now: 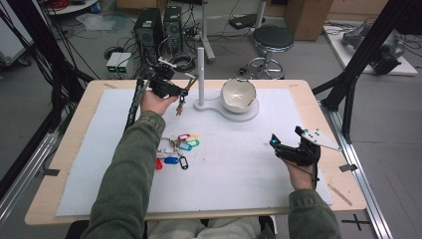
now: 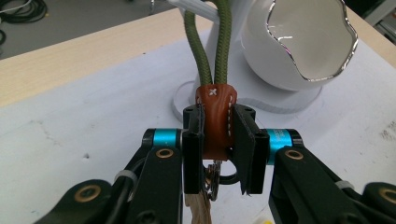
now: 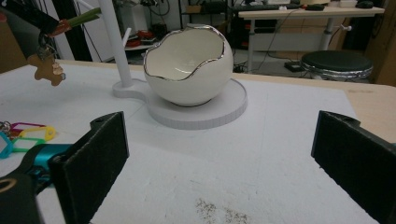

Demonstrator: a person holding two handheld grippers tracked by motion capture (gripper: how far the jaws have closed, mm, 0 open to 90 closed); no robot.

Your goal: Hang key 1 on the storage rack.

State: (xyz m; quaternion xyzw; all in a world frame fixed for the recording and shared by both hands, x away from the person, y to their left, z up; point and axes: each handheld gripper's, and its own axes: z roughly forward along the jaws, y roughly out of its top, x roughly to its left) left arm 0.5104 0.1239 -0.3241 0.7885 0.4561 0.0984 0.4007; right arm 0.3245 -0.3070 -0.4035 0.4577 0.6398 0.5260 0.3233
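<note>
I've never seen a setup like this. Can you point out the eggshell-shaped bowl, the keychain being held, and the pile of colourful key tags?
Eggshell bowl (image 3: 189, 70), right gripper view, inner wall.
Keychain (image 2: 215, 119), left gripper view, brown leather sleeve between jaws.
Key tags (image 1: 180, 148), high view, middle of pile.

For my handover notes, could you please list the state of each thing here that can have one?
Left gripper: shut on the keychain.
Keychain: held by its leather sleeve, green cord loop running up towards the stand.
Right gripper: open, empty.
Egg-shaped bowl: upright on the stand's base, empty.
Key tags: lying bunched on the mat.
</note>
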